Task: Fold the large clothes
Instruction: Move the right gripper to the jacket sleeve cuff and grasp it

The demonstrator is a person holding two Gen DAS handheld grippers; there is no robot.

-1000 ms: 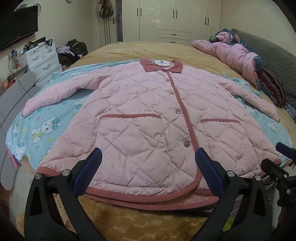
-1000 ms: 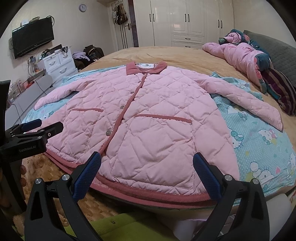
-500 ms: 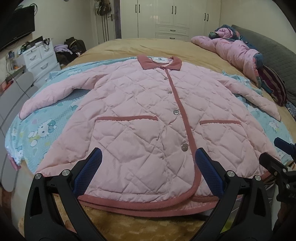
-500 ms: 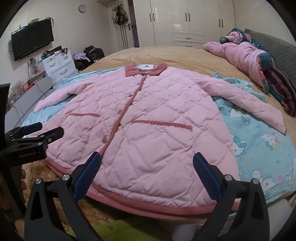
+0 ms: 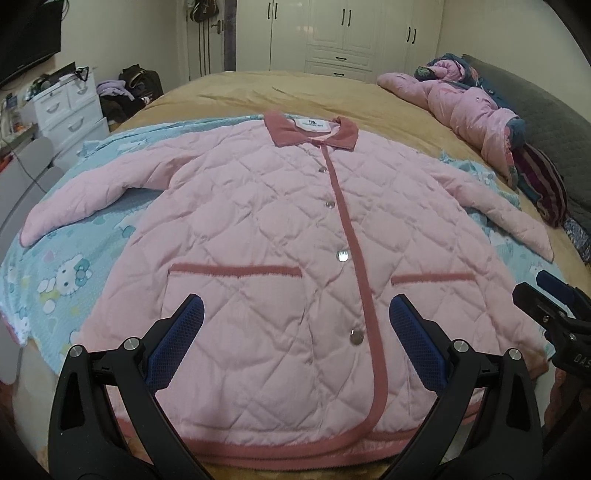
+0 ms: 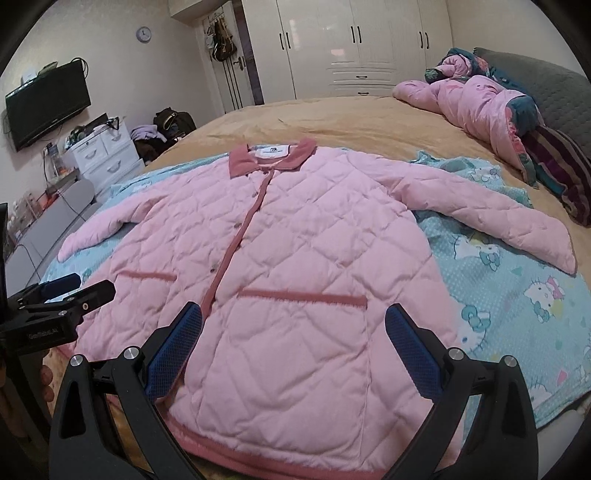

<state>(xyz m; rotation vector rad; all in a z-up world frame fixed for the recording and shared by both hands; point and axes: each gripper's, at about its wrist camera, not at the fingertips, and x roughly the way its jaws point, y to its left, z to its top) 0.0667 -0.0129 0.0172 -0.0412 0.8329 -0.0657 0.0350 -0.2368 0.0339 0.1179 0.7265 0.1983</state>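
My left gripper (image 5: 295,343) hovers with its blue-padded fingers (image 5: 176,341) spread wide and empty over the lower hem of the pink quilted jacket (image 5: 280,258); my right gripper (image 6: 293,347) hangs likewise spread and empty over the hem on the other side. The jacket lies face up, buttoned, sleeves splayed out, on a turquoise cartoon-cat blanket (image 5: 62,273) spread over a tan bedcover (image 5: 295,92).

Only my left camera shows the snap buttons (image 5: 342,255) plainly down the rose placket, and the right gripper's tip entering at the frame's edge with the letters "DAS" on its black body. Only my right camera shows the left gripper from the side, its body printed with white lettering too small and blurred for me to read with certainty, plus fingertips (image 6: 46,376) curled beside its handle at the frame's left edge.

A white label (image 5: 312,124) sits inside the rose collar; its print is too small to read. Beyond, a crumpled pink quilt (image 6: 476,99) lies against a grey headboard (image 6: 546,77). At the far wall stand white wardrobes (image 6: 354,48) and a white drawer unit (image 6: 107,155); the right camera alone takes in the wall clock (image 6: 143,34) and the whole of the mounted television (image 6: 48,101)
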